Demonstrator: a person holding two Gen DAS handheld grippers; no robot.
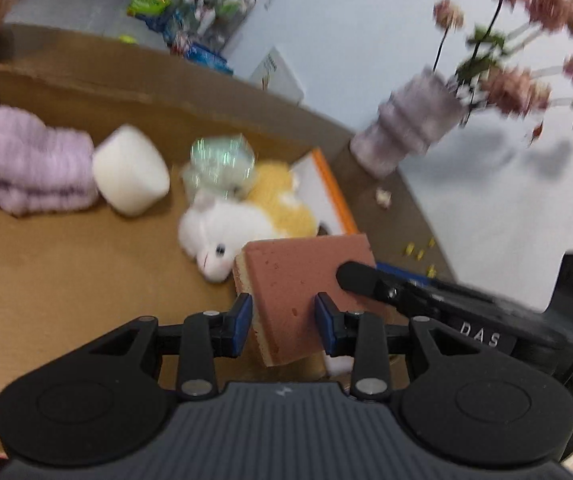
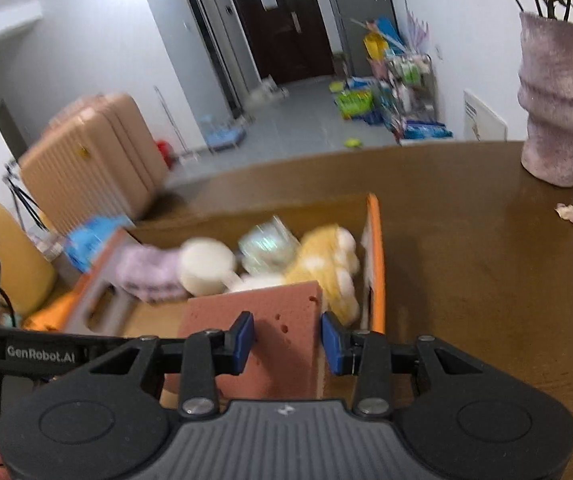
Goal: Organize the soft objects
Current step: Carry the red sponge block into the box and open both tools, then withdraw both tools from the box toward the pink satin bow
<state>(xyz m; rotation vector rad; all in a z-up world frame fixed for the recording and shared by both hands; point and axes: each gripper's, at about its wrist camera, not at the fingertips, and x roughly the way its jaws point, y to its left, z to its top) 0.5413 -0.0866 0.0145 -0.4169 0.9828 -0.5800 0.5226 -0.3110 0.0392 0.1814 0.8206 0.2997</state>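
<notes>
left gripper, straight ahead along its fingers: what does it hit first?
The pink sponge, already between the left gripper jaws. Past it, probably the white plush rabbit in the cardboard box, though depth is unclear.

Right gripper body, seen in the left wrist view: the right gripper (image 1: 356,276) carries white letters on a dark plate reading "DAS"; the first letter is blurred and uncertain
Left gripper arm, seen in the right wrist view: the left gripper (image 2: 26,354) bears white lettering "GenRobot.AI" on its black arm
Grey ribbed housings: a small pale emblem sits at the top centre of each camera's own housing; not legible as text
White board (image 2: 484,122) against the wall: faint printed lines; unreadable
Door notice (image 2: 267,0): pale sheet on the dark door; unreadable
Packaged goods on the floor: printing too blurred to read
</notes>
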